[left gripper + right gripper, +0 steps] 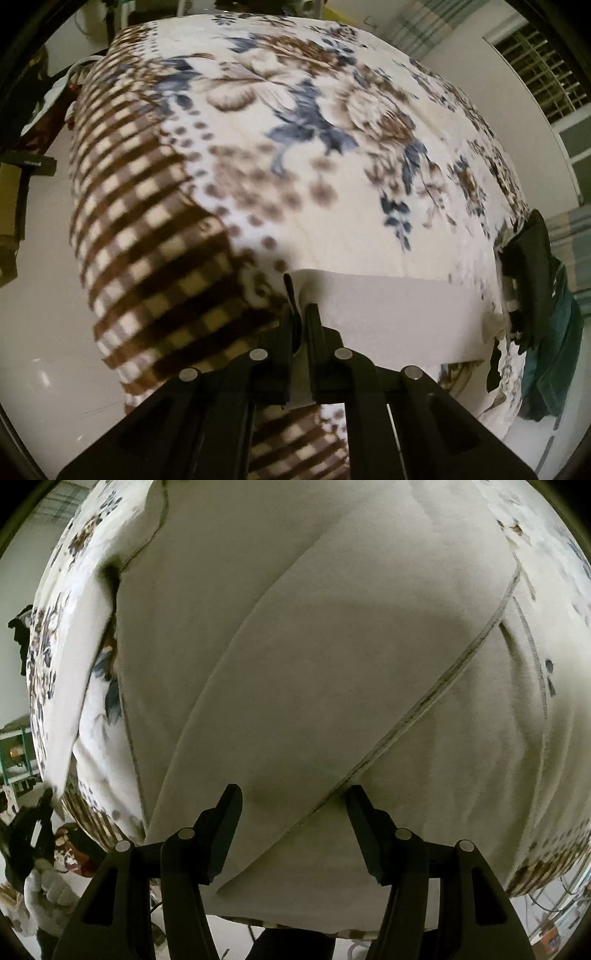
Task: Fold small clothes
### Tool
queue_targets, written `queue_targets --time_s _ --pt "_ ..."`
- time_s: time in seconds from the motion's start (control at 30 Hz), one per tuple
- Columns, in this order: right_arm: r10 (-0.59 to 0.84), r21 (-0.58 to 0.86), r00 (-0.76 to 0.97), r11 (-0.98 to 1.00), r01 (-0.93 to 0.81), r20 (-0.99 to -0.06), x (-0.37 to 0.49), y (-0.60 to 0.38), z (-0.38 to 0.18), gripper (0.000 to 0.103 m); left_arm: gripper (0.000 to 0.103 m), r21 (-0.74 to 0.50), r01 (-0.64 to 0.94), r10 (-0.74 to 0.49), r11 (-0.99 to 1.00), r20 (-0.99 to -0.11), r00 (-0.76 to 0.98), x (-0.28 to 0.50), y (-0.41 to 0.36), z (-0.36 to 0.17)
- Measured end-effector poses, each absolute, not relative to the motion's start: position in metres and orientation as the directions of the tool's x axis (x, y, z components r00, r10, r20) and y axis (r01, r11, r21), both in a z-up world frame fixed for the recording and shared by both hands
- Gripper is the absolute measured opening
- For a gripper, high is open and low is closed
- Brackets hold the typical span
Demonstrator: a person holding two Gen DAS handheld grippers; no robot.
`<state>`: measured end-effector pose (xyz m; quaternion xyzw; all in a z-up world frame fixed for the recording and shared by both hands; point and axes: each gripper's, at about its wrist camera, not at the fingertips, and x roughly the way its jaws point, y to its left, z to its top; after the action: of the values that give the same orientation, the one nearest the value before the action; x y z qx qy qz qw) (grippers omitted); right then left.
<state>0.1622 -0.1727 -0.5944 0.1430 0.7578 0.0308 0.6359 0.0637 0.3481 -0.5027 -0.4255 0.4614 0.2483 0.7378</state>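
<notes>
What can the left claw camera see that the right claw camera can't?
Only the left camera shows the brown checked border of the blanket, the window, the dark green clothes hanging off the bed's edge, and the left claw pinching the white cloth's edge.

Only the right camera shows the folds and seams across the cloth, and the right claw open above it.

Both show the white cloth lying on the flowery blanket.

One white garment (295, 664), one blanket (258, 147), two tools (300, 314) (293, 797)
</notes>
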Motion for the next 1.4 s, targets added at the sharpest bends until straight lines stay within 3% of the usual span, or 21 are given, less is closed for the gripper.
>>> queue_targets --time_s 0.17,0.4,0.5,0.6,0.73,0.93,1.03,1.13,1.2,1.3,1.37,1.4 --pt "0.238 0.208 -0.130 0.956 0.209 -0.963 0.169 -0.184 -0.591 0.061 0.004 -0.382 -0.744 -0.025 0.548 -0.897 0.442 0.061 0.352 -0.497" --pt "0.125 0.102 -0.101 0.974 0.203 -0.987 0.170 -0.206 -0.574 0.061 0.004 -0.311 -0.563 0.011 0.765 -0.868 0.496 0.079 0.295 -0.430" --pt "0.147 0.126 -0.086 0.968 0.215 -0.985 0.165 -0.222 -0.563 0.061 0.004 -0.178 -0.339 0.029 0.924 -0.851 0.525 0.093 0.222 -0.390" --pt "0.152 0.135 -0.063 0.967 0.214 -0.986 0.149 -0.247 -0.551 0.061 0.004 -0.145 -0.136 -0.053 0.980 -0.848 0.528 0.099 0.148 -0.380" --pt "0.144 0.127 -0.050 0.959 0.254 -0.988 0.122 -0.291 -0.540 0.061 0.001 -0.181 0.168 -0.236 0.969 -0.876 0.420 0.086 0.018 -0.399" --pt "0.116 0.086 -0.078 0.946 0.311 -0.990 0.073 -0.362 -0.542 0.061 0.001 -0.207 0.430 -0.336 0.879 -0.908 0.249 0.040 -0.118 -0.447" --pt "0.141 0.106 -0.091 0.941 0.321 -0.986 0.055 -0.383 -0.545 0.061 0.002 -0.238 0.418 -0.336 0.877 -0.924 0.180 0.029 -0.137 -0.467" --pt "0.278 0.246 -0.052 0.908 0.339 -0.959 0.044 -0.394 -0.542 0.061 0.005 -0.255 0.316 -0.318 0.914 -0.933 0.166 0.024 -0.124 -0.474" --pt "0.357 0.328 -0.027 0.884 0.333 -0.934 0.041 -0.394 -0.540 0.061 0.007 -0.181 0.228 -0.222 0.957 -0.960 0.171 0.027 -0.103 -0.481" --pt "0.487 0.457 -0.009 0.824 0.335 -0.873 0.045 -0.360 -0.545 0.061 0.021 -0.068 0.097 -0.088 0.993 -0.972 0.216 0.035 -0.054 -0.486" --pt "0.502 0.464 -0.036 0.822 0.330 -0.864 0.049 -0.346 -0.554 0.061 0.062 -0.020 -0.007 -0.018 1.000 -0.973 0.230 0.046 -0.011 -0.491" --pt "0.498 0.455 -0.061 0.830 0.322 -0.865 0.052 -0.336 -0.562 0.062 0.070 -0.009 -0.032 -0.001 0.999 -0.972 0.233 0.047 0.003 -0.492"
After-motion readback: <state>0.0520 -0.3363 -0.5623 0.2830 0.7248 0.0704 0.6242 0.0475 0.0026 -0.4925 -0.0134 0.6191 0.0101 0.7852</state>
